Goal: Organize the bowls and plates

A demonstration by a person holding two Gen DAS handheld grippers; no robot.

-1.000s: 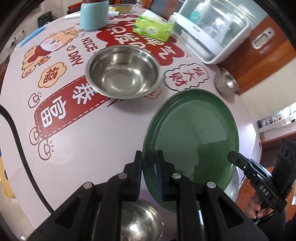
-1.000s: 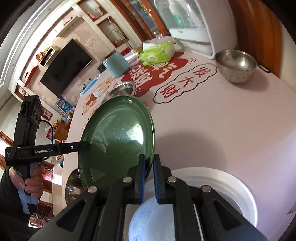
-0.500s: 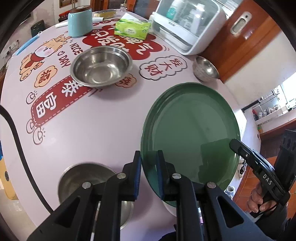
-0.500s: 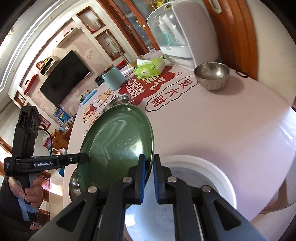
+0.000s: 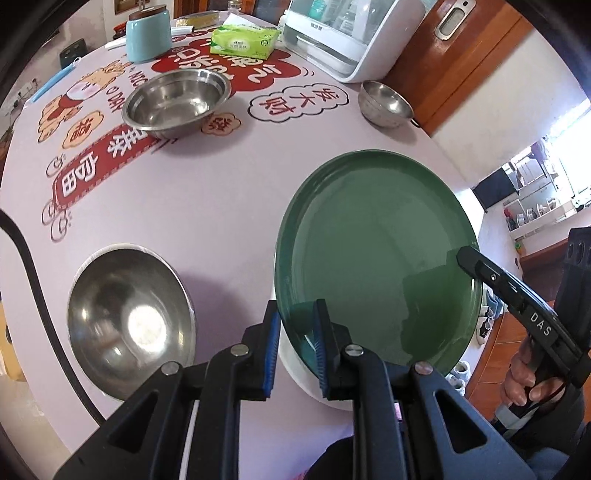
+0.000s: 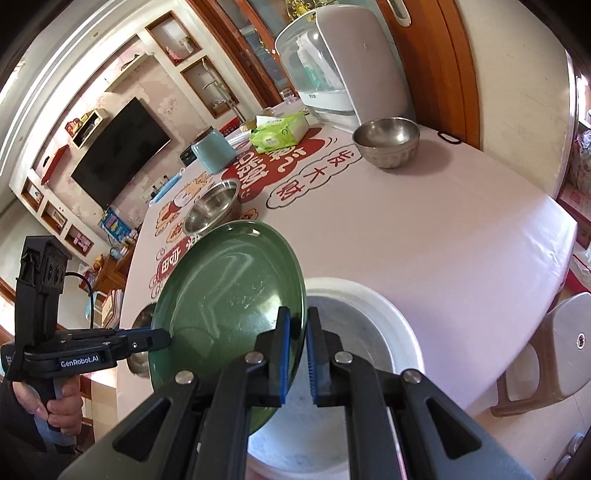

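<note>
Both grippers hold one green plate (image 5: 373, 254) by opposite rims, lifted above the table. My left gripper (image 5: 297, 343) is shut on its near-left rim. My right gripper (image 6: 295, 354) is shut on its right rim; the plate (image 6: 229, 295) tilts there. Under it lies a white plate (image 6: 373, 314), which also shows in the left wrist view (image 5: 295, 373). A steel bowl (image 5: 125, 317) sits near the left edge, a larger steel bowl (image 5: 177, 101) mid-table, and a small steel bowl (image 5: 384, 103) at the far right.
The round table (image 5: 207, 206) has a pink printed cloth. A teal canister (image 5: 147, 35), a green tissue pack (image 5: 243, 42) and a white sterilizer cabinet (image 5: 347, 33) stand at the back. A stool (image 6: 554, 365) stands by the table's right edge.
Both grippers have drawn back and up with the green plate. The near steel bowl and the white plate have come into fuller view below.
</note>
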